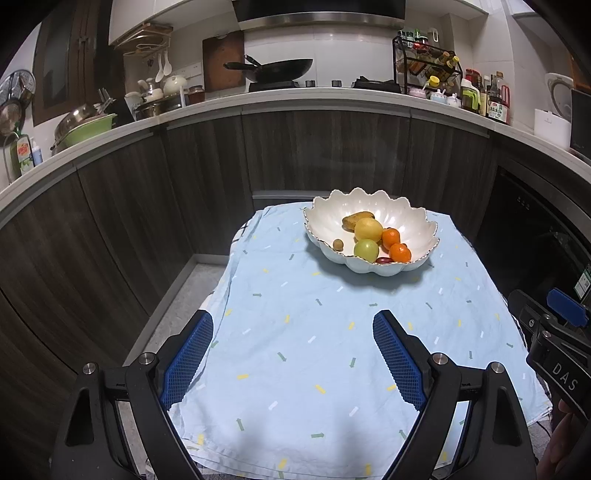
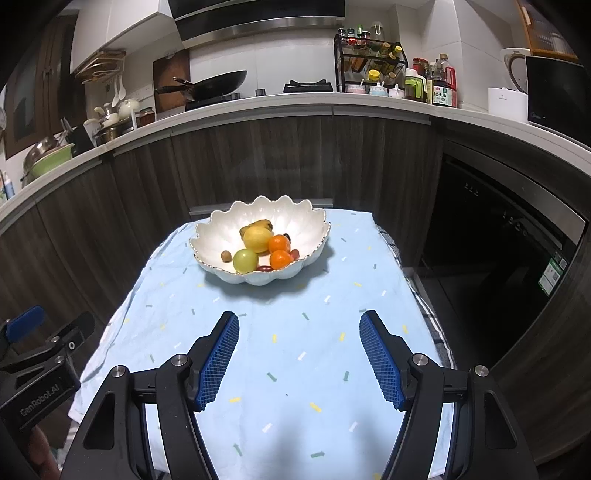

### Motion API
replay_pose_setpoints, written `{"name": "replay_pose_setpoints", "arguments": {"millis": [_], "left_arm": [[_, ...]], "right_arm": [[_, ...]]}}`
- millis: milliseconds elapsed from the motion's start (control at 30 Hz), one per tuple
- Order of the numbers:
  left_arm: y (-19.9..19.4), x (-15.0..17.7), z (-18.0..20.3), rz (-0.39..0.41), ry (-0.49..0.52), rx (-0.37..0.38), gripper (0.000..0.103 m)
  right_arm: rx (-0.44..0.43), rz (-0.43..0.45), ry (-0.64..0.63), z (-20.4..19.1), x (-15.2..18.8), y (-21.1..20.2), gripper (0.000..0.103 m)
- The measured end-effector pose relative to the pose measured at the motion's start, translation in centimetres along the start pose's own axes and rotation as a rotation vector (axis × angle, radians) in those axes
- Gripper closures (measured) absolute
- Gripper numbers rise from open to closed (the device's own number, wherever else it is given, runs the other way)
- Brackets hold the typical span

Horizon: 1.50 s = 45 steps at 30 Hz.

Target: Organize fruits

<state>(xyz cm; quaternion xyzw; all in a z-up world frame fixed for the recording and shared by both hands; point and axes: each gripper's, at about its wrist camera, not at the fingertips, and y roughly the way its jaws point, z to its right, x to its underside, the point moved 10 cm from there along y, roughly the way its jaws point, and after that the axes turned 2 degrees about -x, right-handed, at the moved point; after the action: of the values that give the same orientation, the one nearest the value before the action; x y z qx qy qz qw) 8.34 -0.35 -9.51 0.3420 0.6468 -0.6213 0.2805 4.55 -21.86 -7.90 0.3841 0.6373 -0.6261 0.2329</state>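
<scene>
Home kitchen. White bench [image 1: 258,98] curves along the back over dark wood-grain cabinet fronts [image 1: 314,151]. Gas hob carries a black wok [image 1: 280,70], range hood [image 1: 317,16] above it, wooden cutting board [image 1: 221,61] leaning on the tiled wall. Black wire spice rack [image 2: 369,62] plus sauce and oil bottles [image 2: 439,86] to the right; rice cooker [image 2: 513,70] further right. Left end: stacked pots, green bowl [image 1: 92,127], hanging ladles, dish soap bottle [image 1: 24,153]. Built-in dark appliance [image 2: 498,240] with a glass front under the bench at right. Small table under a light blue patterned cloth [image 2: 295,350] holds a white scalloped bowl [image 2: 221,236] with fruit.
</scene>
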Motion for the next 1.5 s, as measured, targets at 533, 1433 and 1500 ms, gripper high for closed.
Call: {"name": "replay_pose_setpoints", "arguments": {"millis": [533, 1433, 1500], "left_arm": [[0.02, -0.1, 0.02, 0.003, 0.006, -0.001, 0.014], [-0.19, -0.06, 0.33, 0.009, 0.025, 0.002, 0.014], [-0.15, -0.02, 0.34, 0.007, 0.025, 0.004, 0.014]], "right_arm": [[-0.006, -0.011, 0.005, 0.07, 0.09, 0.35, 0.034], [-0.012, -0.016, 0.009, -0.04, 0.24, 0.6, 0.034], [-0.011, -0.016, 0.009, 0.0, 0.19, 0.59, 0.034]]}}
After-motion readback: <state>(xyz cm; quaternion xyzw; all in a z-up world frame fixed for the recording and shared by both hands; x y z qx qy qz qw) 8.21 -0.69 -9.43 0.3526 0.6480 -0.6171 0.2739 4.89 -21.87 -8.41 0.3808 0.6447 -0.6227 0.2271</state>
